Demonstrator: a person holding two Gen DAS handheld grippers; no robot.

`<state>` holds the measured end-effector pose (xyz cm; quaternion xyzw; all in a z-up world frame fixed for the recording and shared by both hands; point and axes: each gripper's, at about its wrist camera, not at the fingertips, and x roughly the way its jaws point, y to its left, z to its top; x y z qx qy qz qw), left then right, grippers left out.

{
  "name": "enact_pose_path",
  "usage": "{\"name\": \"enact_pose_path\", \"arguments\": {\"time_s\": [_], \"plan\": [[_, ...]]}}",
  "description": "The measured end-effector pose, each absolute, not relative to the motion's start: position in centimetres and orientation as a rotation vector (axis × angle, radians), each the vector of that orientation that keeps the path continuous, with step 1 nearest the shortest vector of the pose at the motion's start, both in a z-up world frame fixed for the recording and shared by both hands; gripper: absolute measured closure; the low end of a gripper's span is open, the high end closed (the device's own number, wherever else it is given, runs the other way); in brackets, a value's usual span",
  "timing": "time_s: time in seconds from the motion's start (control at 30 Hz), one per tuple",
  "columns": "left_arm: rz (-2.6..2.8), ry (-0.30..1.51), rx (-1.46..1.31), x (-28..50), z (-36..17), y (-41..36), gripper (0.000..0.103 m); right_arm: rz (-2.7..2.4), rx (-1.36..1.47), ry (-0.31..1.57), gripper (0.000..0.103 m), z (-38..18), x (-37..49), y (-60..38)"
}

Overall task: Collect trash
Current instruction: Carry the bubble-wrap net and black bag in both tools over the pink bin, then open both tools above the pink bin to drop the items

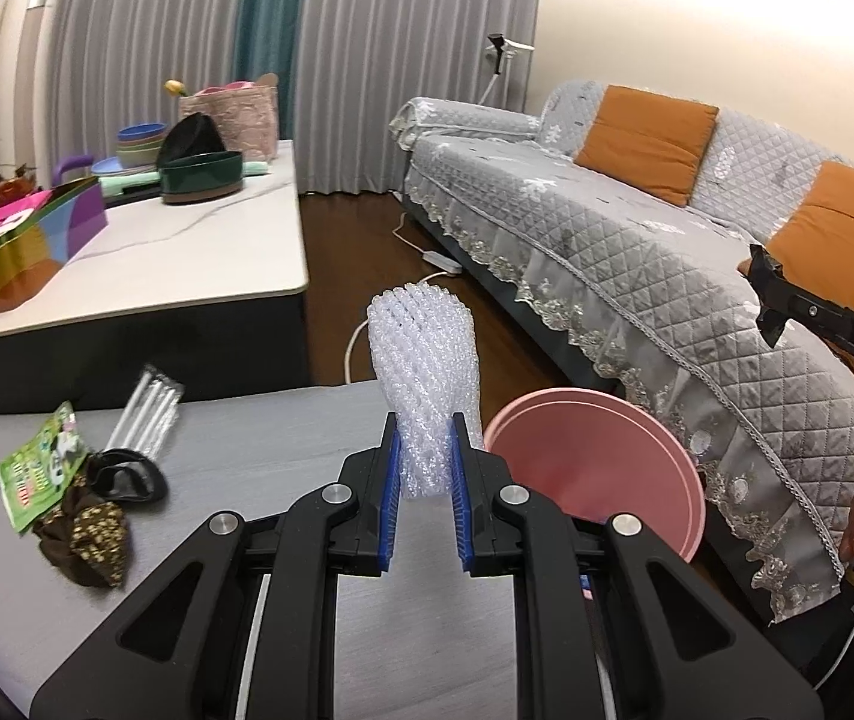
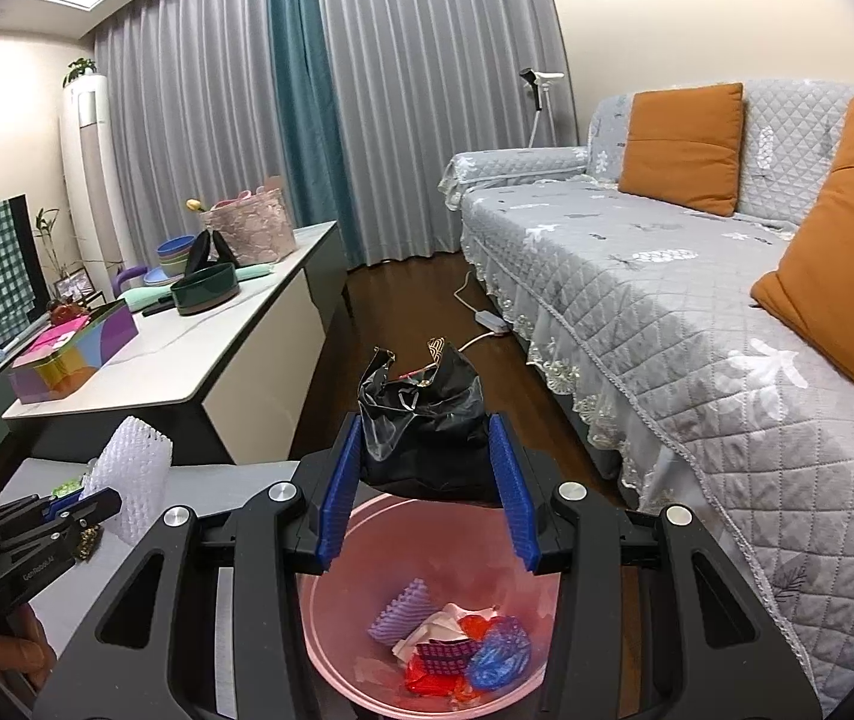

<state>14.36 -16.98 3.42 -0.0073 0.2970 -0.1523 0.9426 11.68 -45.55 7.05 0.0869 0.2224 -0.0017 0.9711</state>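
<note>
Right wrist view: the right gripper is clamped on a crumpled black plastic bag, directly above the pink bin.
Left gripper pinches a white foam net sleeve, long axis upright toward 12 o'clock; the bin's rim lies at its 3 o'clock, close by. Glossy film, springy mesh.

Both grippers, left and right, are black, with ribbed blue pads and silver screws.
</note>
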Motion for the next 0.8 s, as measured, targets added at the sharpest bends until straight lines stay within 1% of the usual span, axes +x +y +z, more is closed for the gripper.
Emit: {"name": "enact_pose_path", "arguments": {"time_s": [0.37,0.8], "plan": [[-0.390,0.608,0.012,15.7,3.0,-21.6,0.088,-0.027,0.167,0.488,0.060,5.8,12.1,-46.6],[-0.457,0.668,0.054,18.7,0.0,-24.9,0.088,-0.043,0.186,0.543,0.059,4.2,13.4,-47.5]]}}
